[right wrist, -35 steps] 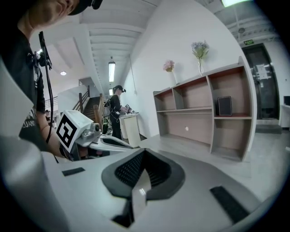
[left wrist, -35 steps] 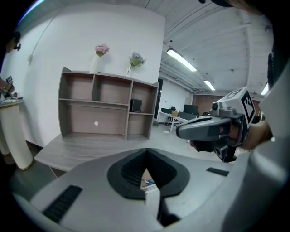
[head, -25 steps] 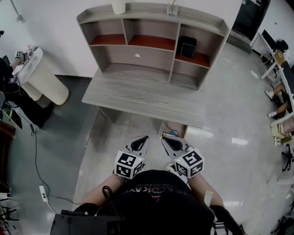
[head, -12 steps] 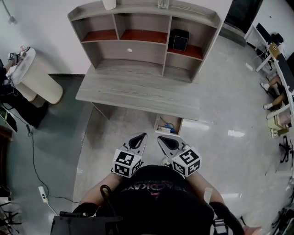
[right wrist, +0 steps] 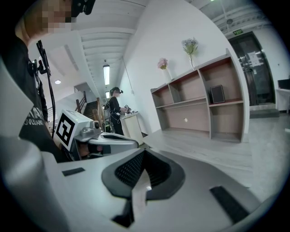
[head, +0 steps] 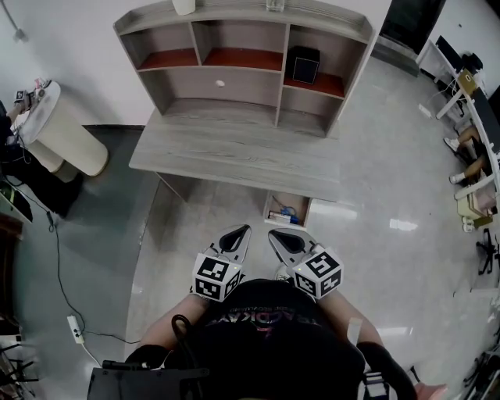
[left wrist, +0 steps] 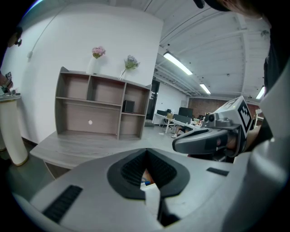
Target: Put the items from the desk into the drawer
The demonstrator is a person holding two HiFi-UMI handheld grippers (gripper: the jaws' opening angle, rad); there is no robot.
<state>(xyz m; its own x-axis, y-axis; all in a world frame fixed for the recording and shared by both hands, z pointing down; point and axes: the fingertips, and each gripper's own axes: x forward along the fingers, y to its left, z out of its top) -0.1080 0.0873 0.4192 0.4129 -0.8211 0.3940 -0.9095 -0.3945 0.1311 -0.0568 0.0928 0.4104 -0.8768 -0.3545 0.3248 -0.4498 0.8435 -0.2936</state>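
The grey wooden desk with its shelf unit stands ahead of me, and no loose items show on its top. Under the desk's right end an open drawer holds a few small things. My left gripper and right gripper hang side by side in front of my chest, short of the desk, both shut with nothing in them. In the left gripper view the jaws meet, with the desk beyond. In the right gripper view the right gripper is also shut.
A black box sits in the right shelf compartment, and a white vase and a glass vase stand on top. A white round stand is at the left. A person stands beside it in the right gripper view.
My view has shifted, so the desk sits a little further left and up, and more of the open drawer shows. Both grippers have stayed shut in the same place.
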